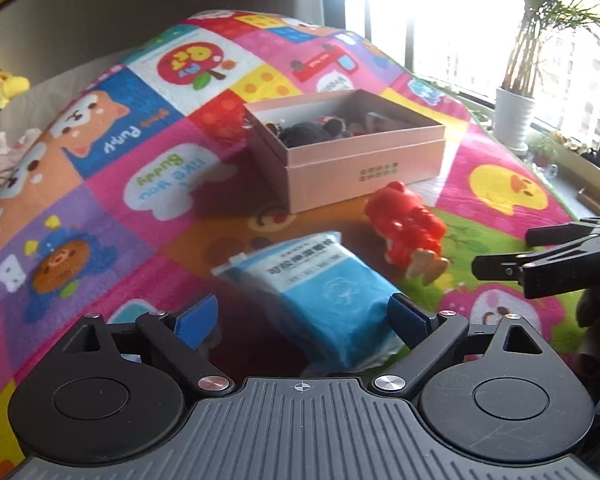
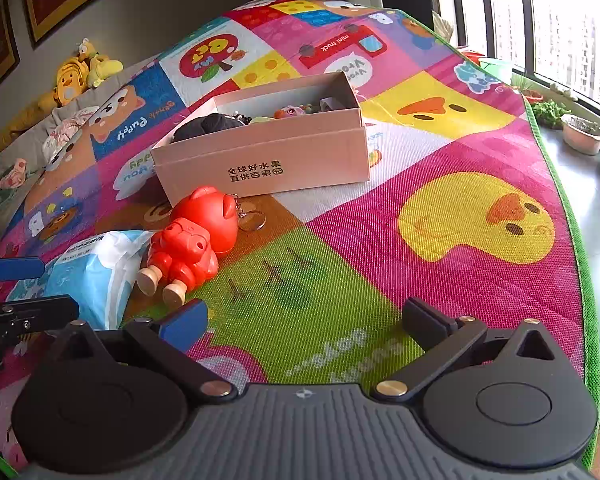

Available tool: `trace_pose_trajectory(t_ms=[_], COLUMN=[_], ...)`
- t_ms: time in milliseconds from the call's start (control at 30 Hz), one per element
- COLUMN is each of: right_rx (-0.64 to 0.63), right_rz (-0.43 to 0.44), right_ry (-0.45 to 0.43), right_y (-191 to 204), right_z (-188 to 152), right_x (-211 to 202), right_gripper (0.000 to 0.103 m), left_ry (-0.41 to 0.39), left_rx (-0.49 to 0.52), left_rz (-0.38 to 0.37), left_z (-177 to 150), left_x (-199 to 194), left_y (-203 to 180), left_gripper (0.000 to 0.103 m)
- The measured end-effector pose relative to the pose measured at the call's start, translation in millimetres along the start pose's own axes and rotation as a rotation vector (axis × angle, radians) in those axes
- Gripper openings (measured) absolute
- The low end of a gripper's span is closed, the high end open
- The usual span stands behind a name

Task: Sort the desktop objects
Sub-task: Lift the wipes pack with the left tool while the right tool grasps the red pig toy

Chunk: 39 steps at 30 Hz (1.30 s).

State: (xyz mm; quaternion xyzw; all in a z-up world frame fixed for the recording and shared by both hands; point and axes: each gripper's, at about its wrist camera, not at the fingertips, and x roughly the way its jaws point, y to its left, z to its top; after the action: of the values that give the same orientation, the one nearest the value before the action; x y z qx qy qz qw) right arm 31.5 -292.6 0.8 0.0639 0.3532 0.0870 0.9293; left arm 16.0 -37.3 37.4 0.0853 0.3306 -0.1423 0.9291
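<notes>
A blue and white soft packet (image 1: 320, 292) lies on the colourful play mat, between the open fingers of my left gripper (image 1: 304, 320); I cannot tell whether the pads touch it. The packet also shows in the right wrist view (image 2: 96, 272). A red bear-shaped toy with a key ring (image 1: 408, 228) (image 2: 196, 240) lies just beyond the packet. A pink cardboard box (image 1: 356, 164) (image 2: 268, 156) with several small items inside stands behind. My right gripper (image 2: 304, 320) is open and empty above the mat's green patch.
The mat (image 2: 460, 152) covers the surface. Its green edge runs along the right, with potted plants (image 2: 584, 136) on the sill beyond. Yellow plush toys (image 2: 76, 76) and crumpled cloth (image 2: 64, 132) lie at the far left. The right gripper's fingers show at right (image 1: 540, 260).
</notes>
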Motion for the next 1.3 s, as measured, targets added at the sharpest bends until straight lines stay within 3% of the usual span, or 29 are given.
trace_pose_trajectory(t_ms=[100, 200, 367, 533, 700, 800, 933, 1100, 1300], right_rx=[-0.108, -0.123, -0.136, -0.160, -0.218, -0.303, -0.338, -0.158, -0.046], right_rz=[-0.026, 0.016, 0.034, 0.080, 0.078, -0.011, -0.235, -0.227, -0.125], right_ry=[0.042, 0.057, -0.026, -0.034, 0.086, 0.042, -0.040, -0.012, 0.019], right_y=[11, 12, 23, 51, 69, 64, 36, -9, -18], right_z=[1, 4, 24, 47, 45, 37, 33, 31, 23], right_x=[3, -1, -18, -2, 34, 25, 11, 1, 4], right_gripper=[0.103, 0.103, 0.103, 0.101, 0.078, 0.078, 0.079, 0.089, 0.096], left_ry=[0.005, 0.006, 0.010, 0.010, -0.011, -0.016, -0.001, -0.004, 0.027], left_rx=[-0.019, -0.019, -0.084, -0.186, -0.180, -0.189, -0.185, -0.091, -0.033], left_rz=[0.020, 0.093, 0.224, 0.182, 0.165, 0.141, 0.034, -0.022, 0.031], left_z=[-3, -5, -8, -9, -8, -8, -6, 1, 9], left_x=[0, 0, -2, -5, -11, -12, -4, 11, 42], left_y=[11, 22, 53, 70, 67, 67, 58, 30, 9], left_gripper=[0.098, 0.099, 0.099, 0.099, 0.099, 0.100, 0.100, 0.100, 0.098])
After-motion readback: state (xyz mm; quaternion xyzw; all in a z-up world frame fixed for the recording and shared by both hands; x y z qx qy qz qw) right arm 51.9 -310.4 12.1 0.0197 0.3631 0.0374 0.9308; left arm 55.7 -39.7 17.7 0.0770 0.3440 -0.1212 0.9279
